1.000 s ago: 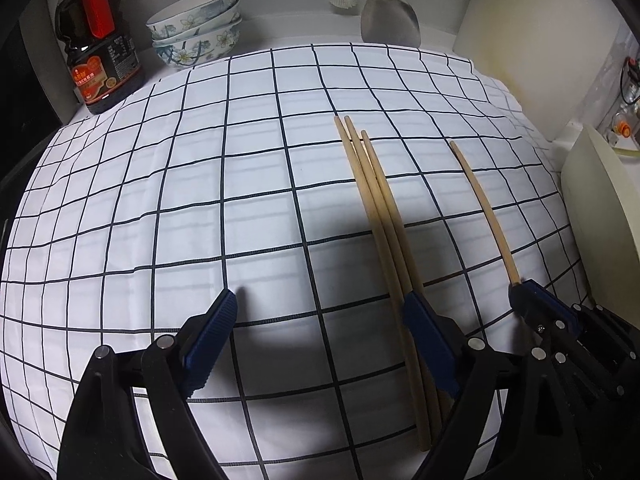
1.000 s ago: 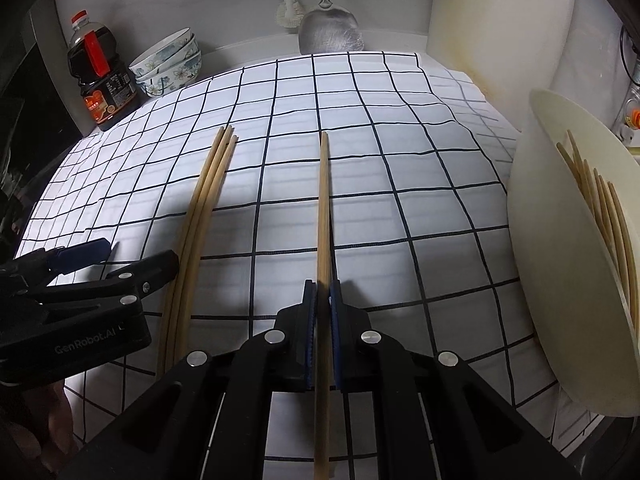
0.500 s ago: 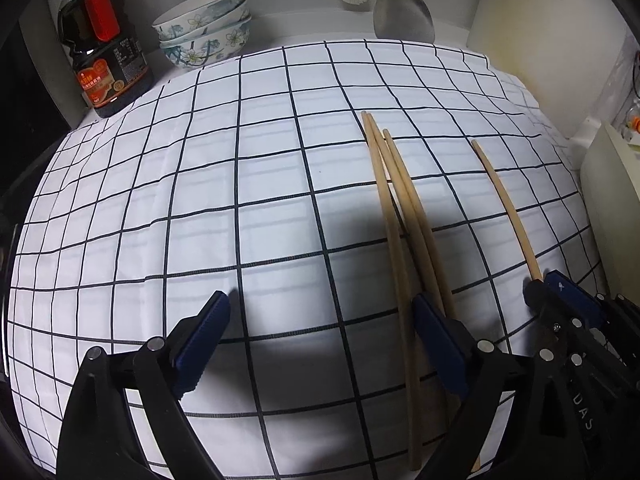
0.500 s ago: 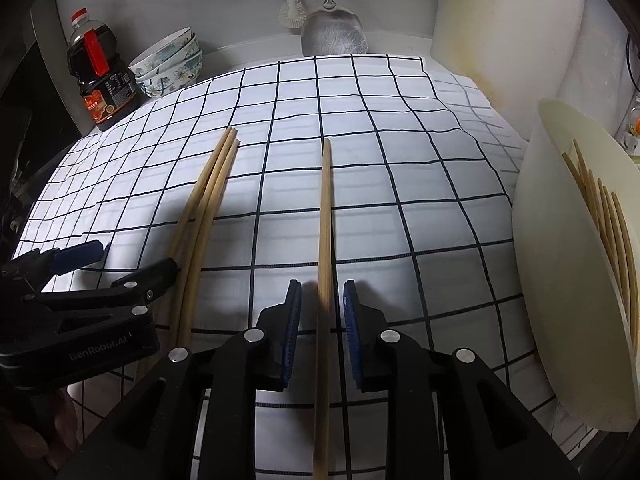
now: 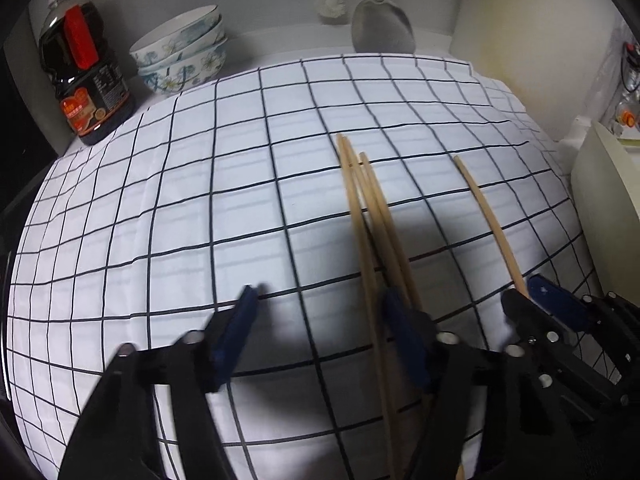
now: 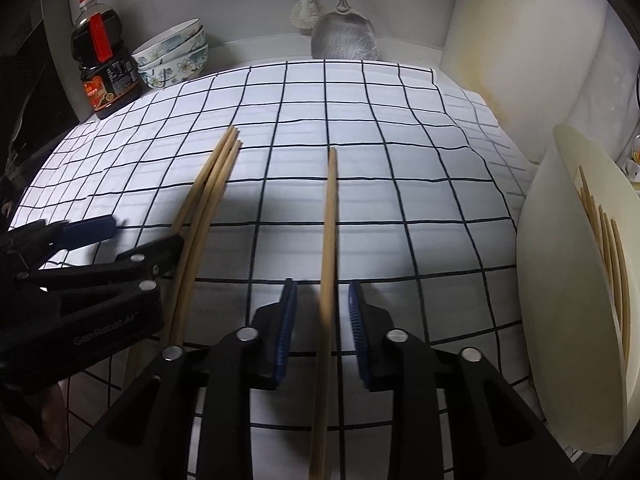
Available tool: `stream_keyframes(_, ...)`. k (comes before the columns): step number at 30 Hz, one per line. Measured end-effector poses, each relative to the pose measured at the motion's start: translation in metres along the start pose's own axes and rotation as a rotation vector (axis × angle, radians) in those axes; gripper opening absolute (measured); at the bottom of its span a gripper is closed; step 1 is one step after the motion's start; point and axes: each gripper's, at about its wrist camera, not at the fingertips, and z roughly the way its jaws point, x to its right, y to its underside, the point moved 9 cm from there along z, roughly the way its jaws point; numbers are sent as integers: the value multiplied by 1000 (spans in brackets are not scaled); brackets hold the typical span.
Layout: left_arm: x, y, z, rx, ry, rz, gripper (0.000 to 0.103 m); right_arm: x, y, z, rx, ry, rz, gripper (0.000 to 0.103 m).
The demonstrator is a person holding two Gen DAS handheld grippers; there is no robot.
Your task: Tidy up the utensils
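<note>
- Where the lower frame edge cuts across the right wrist view, the near end of the single chopstick (image 6: 329,248) is lost; it lies lengthwise on the checked cloth (image 6: 360,120) between the fingers of the right claw (image 6: 322,332), which stand spread, neither blue pad touching the wood.
- Left claw (image 5: 320,328): fingers spread wide, nothing pinched. Its right finger overlaps the bundle, so contact there cannot be judged; motion blur softens both fingers.
- Bundle of three chopsticks (image 5: 368,220), centre of the left wrist view, tips fanned slightly at the far end, near ends hidden under the claw body and cut off at the bottom.
- Count on the cloth: four chopsticks, three together and one apart to the right.
- Cream holder (image 6: 560,280), right edge of frame, partly cut off; chopsticks inside it (image 6: 608,248) overlap, about five, exact count unclear.
- Background, upper left: one dark sauce bottle (image 5: 84,76) with red cap, three stacked floral bowls (image 5: 184,56).
- Upper centre: one metal spatula (image 6: 344,42) and one brush (image 6: 306,10), handles cut off at the top.
</note>
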Motion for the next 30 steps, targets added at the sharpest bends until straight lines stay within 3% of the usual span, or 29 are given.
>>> stream_keyframes(2, 6, -1, -1, 5, 7, 18, 26, -2, 0, 0, 0, -3, -13, 11)
stream_keyframes(5, 15, -1, -3, 3, 17, 46, 8, -1, 1, 0, -2, -15, -7, 7)
stream_keyframes(18, 4, 9, -23, -75, 100, 1, 7, -5, -4, -29, -5, -102, 105, 6)
stream_keyframes(25, 6, -4, -66, -34, 118, 30, 7, -4, -18, -71, 40, -142, 142, 6)
stream_keyframes(30, 34, -26, -96, 20, 157, 66, 7, 30, -21, -106, 88, -110, 185, 6)
